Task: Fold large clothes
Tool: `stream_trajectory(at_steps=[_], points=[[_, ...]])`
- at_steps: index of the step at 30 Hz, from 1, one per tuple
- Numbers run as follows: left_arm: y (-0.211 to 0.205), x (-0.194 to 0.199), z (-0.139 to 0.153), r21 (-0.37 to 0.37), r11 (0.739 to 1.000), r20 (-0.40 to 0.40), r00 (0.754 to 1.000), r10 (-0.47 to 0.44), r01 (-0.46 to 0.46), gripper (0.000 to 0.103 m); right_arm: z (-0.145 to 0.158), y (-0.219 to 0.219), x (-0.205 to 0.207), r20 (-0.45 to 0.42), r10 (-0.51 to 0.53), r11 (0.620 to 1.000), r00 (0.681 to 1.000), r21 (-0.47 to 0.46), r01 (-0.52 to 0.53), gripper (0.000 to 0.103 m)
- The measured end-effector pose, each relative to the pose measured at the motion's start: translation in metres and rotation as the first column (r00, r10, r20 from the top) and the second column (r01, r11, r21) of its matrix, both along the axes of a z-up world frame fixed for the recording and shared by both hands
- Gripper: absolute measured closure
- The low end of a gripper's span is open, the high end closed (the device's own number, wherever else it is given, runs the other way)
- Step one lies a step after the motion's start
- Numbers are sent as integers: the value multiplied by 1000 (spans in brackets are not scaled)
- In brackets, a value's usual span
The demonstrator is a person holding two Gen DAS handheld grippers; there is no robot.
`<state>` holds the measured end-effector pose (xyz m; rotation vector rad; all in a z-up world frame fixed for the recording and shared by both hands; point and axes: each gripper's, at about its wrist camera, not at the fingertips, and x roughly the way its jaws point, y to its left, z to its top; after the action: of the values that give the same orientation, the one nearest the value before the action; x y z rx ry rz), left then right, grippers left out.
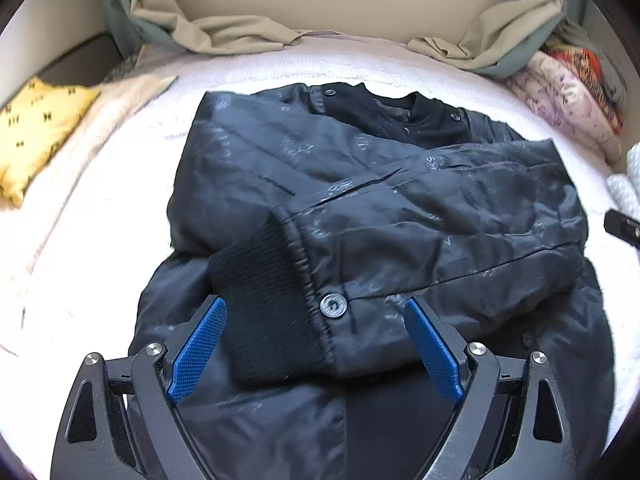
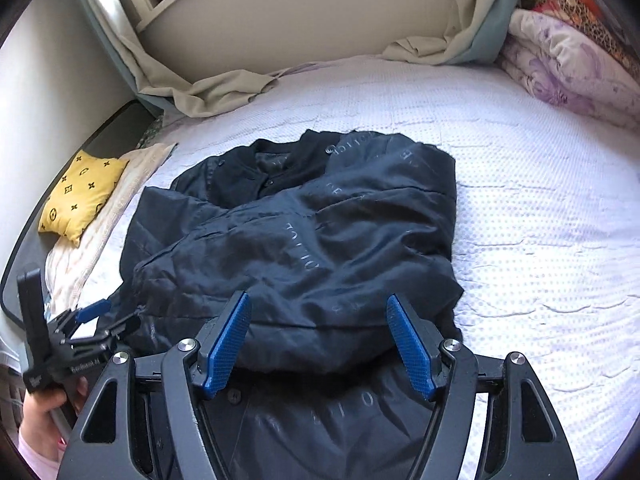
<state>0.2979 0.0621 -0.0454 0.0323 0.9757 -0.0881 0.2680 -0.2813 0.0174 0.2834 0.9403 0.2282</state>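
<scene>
- the dark jacket [image 1: 360,208] lies partly folded on the white bedspread [image 2: 540,220], collar towards the far wall, both sleeves drawn across the chest
- the ribbed black cuff [image 1: 264,308] of the top sleeve lies on the jacket's front, with a metal snap button [image 1: 333,305] just beside it
- your left gripper [image 1: 316,344] hangs above that cuff with its blue pads [image 1: 198,350] standing wide apart; nothing is pinched between them, and the cuff sits in the gap without the pads pressing on it
- your right gripper [image 2: 320,344] hovers over the near hem of the jacket, jaws apart too, and no cloth is clamped between its pads [image 2: 228,344]
- in the right wrist view your left gripper [image 2: 106,318] shows at the jacket's left edge, with your hand [image 2: 44,412] around its handle
- a yellow patterned cushion [image 2: 82,196] rests on a pale striped cloth [image 2: 120,196] to the left, well apart from the jacket
- beige curtains [image 1: 224,36] bunch along the far edge of the bed
- folded floral bedding [image 2: 576,64] is stacked at the far right corner
</scene>
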Motion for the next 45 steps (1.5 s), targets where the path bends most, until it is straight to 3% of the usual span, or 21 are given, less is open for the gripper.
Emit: stream_trajectory(at_steps=[3,7,10,13,16,19,24,31,35,37,42,45], points=[[23,-6,9,-80,997,-3,1000,12,-12,11,12,-7,-13,14,20,1000,1000,10,-20,34],[55,-11,27,-133,990,15,998,56,-53,11,23,-15,-29,4,27,999,1000,-28,-27,34],[81,-17,39,-175,980,31,994,100,-93,11,26,-25,-47,-40,28,999,999,26,-27,34],[95,-21,40,-164,981,10,994,110,-107,11,22,-33,-75,-54,52,992,997,121,-45,29],[106,-24,34,-163,980,-49,993,107,-114,12,6,-40,-97,-103,66,979,992,201,-44,29],[118,-30,26,-226,966,-118,988,97,-122,12,-12,-47,-111,-163,78,962,984,273,-31,29],[129,-45,6,-295,947,-229,972,57,-125,15,-42,-65,-126,-252,30,957,967,287,46,32],[149,-73,-15,-303,946,-342,940,2,-112,16,-66,-74,-145,-315,59,929,947,366,64,33],[156,-88,-34,-331,938,-384,923,-34,-103,16,-81,-73,-154,-352,67,927,934,368,72,33],[160,-95,-47,-375,921,-414,908,-60,-110,16,-87,-72,-158,-359,75,923,930,378,72,33],[158,-102,-50,-405,911,-403,909,-106,-73,17,-99,-67,-163,-365,100,899,926,431,73,33],[154,-107,-52,-412,910,-407,904,-135,-50,22,-104,-57,-164,-371,146,881,917,470,50,32]])
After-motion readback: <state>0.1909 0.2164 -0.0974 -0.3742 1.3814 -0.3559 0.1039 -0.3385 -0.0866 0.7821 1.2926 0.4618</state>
